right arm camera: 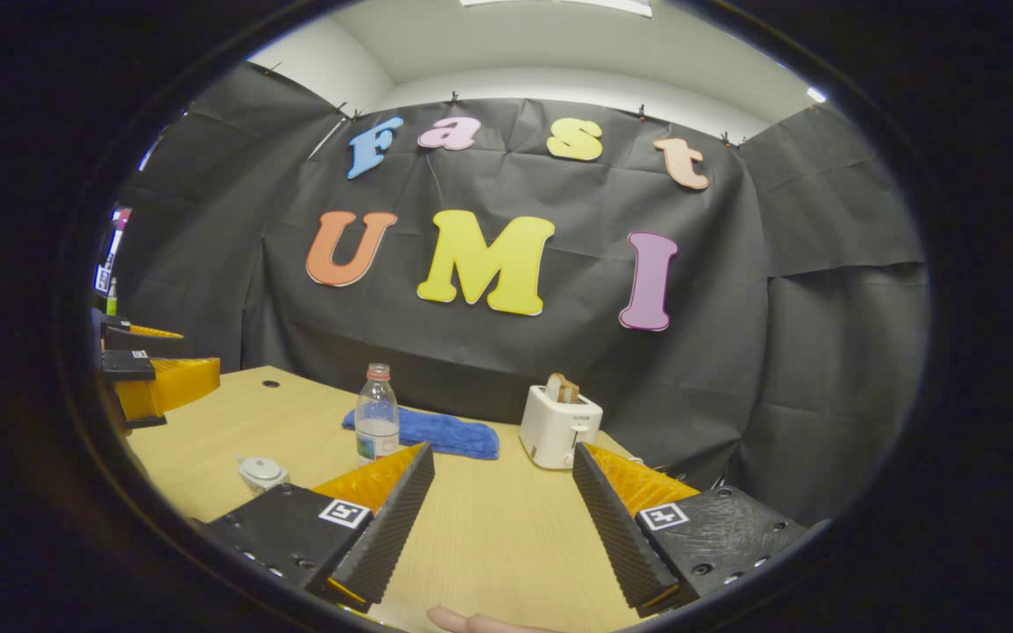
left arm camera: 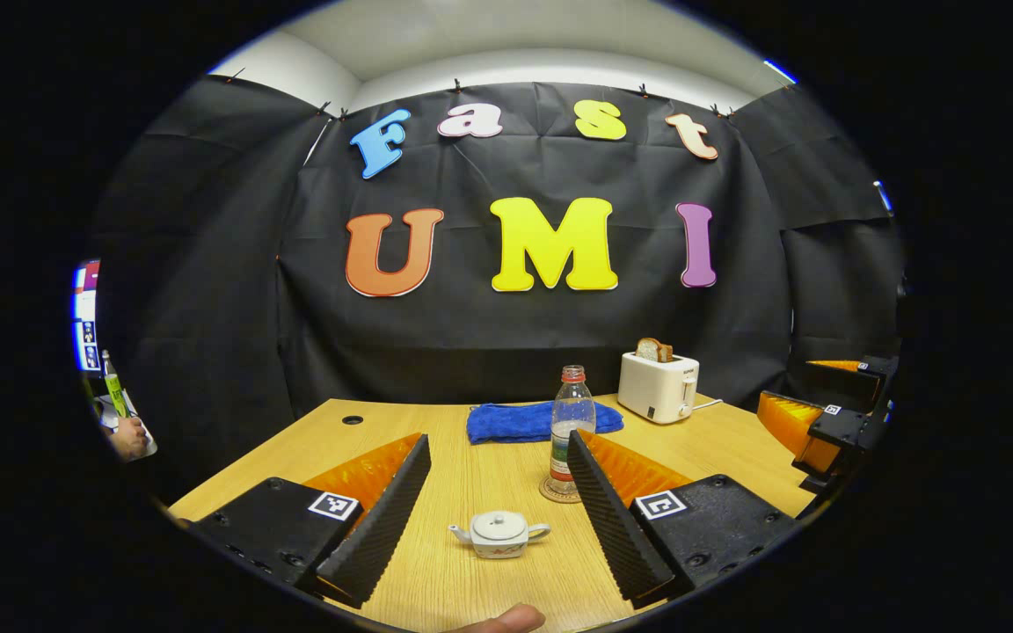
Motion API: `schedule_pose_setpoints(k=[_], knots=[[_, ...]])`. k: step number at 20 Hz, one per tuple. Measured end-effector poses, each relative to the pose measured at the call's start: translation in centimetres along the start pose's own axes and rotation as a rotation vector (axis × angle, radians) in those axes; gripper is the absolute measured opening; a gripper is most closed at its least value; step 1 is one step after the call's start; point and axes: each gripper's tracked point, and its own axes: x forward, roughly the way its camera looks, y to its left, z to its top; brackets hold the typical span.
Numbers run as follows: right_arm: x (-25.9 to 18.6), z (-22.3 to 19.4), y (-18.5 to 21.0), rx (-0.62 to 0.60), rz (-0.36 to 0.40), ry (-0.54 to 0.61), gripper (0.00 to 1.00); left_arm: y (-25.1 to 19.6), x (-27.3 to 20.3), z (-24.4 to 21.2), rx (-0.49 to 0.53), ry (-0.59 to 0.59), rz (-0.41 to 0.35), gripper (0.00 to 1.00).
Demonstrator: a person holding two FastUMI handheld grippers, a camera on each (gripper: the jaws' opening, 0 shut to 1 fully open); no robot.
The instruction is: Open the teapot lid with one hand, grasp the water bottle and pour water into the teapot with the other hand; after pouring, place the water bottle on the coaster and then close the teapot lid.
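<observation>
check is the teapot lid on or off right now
On. In the left gripper view the lid sits closed on the teapot.

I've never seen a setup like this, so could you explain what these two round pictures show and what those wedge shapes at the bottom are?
There is no robot here: a person holds a two-fingered tool in each hand, each carrying a camera. The wedges are the left gripper and right gripper, jaws open, holding nothing. On the wooden table stand a small teapot with its lid on, a water bottle on a coaster, a blue towel and a toaster holding bread.
</observation>
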Motion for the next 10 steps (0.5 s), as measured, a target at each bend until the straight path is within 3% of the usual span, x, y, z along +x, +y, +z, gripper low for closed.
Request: schedule_pose_setpoints(k=[10], knots=[[0.16,0.02,-0.12,0.006,0.013,0.003,0.95,-0.57,0.19,0.35,0.017,-0.033,0.012,0.98]])
